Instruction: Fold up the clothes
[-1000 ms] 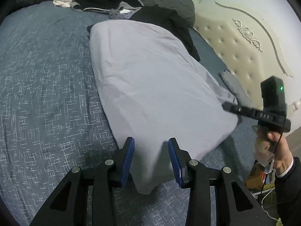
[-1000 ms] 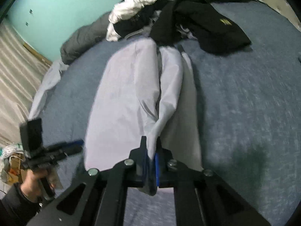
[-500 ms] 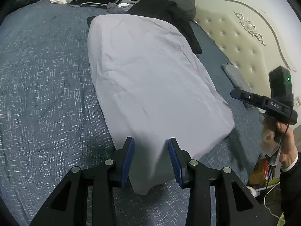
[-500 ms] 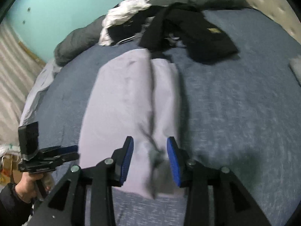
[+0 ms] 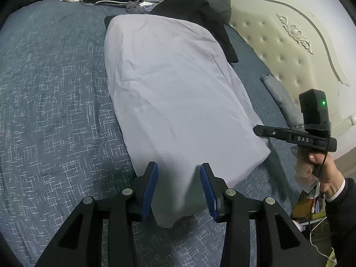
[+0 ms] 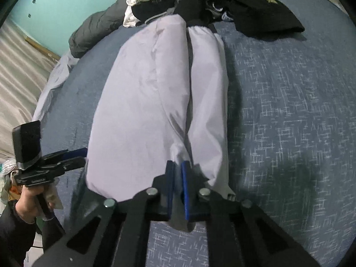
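Left wrist view: the left tongs (image 5: 179, 189) stand part-open astride the near corner of the pale garment (image 5: 178, 93), which lies lengthwise on the bed (image 5: 51, 102), not gripping it.

Right wrist view: the right tongs (image 6: 177, 184) have just closed on its near hem. One lengthwise fold appears made; cross folds remain.

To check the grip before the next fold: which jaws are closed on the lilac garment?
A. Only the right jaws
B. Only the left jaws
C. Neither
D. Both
A: the right gripper pinches the lilac garment, while the left gripper stands open around its corner.
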Demonstrator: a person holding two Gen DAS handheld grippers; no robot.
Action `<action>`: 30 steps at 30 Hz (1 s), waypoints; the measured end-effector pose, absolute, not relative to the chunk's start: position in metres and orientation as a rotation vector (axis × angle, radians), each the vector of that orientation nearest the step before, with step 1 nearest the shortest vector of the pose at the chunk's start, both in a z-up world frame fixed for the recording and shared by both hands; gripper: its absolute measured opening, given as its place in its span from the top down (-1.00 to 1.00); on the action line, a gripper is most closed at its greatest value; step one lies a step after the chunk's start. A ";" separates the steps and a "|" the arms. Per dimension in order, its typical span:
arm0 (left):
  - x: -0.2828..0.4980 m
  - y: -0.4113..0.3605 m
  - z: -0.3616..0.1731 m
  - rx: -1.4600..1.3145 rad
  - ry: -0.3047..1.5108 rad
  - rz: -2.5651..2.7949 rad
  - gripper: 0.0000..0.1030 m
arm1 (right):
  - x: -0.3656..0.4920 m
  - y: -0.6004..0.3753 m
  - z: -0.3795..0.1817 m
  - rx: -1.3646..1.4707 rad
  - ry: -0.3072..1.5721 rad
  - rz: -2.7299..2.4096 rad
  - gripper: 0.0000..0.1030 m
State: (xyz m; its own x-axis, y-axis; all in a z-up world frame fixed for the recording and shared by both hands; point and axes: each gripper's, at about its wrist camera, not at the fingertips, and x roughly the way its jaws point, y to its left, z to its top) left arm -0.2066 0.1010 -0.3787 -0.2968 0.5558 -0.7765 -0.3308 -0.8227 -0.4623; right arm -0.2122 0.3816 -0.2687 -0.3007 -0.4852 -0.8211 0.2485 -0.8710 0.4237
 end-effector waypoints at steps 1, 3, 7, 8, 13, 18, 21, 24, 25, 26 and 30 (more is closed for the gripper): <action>-0.206 0.102 -0.378 -1.406 -0.288 2.143 0.16 | -0.210 0.383 -0.265 1.485 -0.302 -2.203 0.93; -0.214 0.091 -0.379 -1.407 -0.291 2.143 0.16 | -0.211 0.384 -0.259 1.462 -0.307 -2.211 0.94; -0.215 0.085 -0.380 -1.416 -0.280 2.145 0.16 | -0.204 0.387 -0.258 1.464 -0.236 -2.225 0.94; -0.215 0.084 -0.382 -1.421 -0.279 2.147 0.16 | -0.204 0.385 -0.263 1.485 -0.230 -2.224 0.94; -0.215 0.086 -0.393 -1.461 -0.270 2.136 0.15 | -0.206 0.385 -0.277 1.520 -0.243 -2.225 0.92; -0.214 0.086 -0.396 -1.461 -0.275 2.139 0.15 | -0.207 0.391 -0.252 1.463 -0.242 -2.298 0.82; -0.214 0.087 -0.397 -1.452 -0.277 2.153 0.15 | -0.209 0.385 -0.231 1.374 -0.208 -2.335 0.82; -0.213 0.090 -0.398 -1.453 -0.283 2.158 0.15 | -0.213 0.367 -0.224 1.329 -0.170 -2.285 0.82; -0.213 0.090 -0.398 -1.453 -0.284 2.159 0.15 | -0.217 0.362 -0.227 1.337 -0.151 -2.267 0.83; -0.212 0.090 -0.398 -1.454 -0.285 2.159 0.15 | -0.220 0.354 -0.235 1.365 -0.133 -2.242 0.83; -0.212 0.092 -0.401 -1.457 -0.282 2.154 0.15 | -0.223 0.341 -0.259 1.463 -0.097 -2.233 0.84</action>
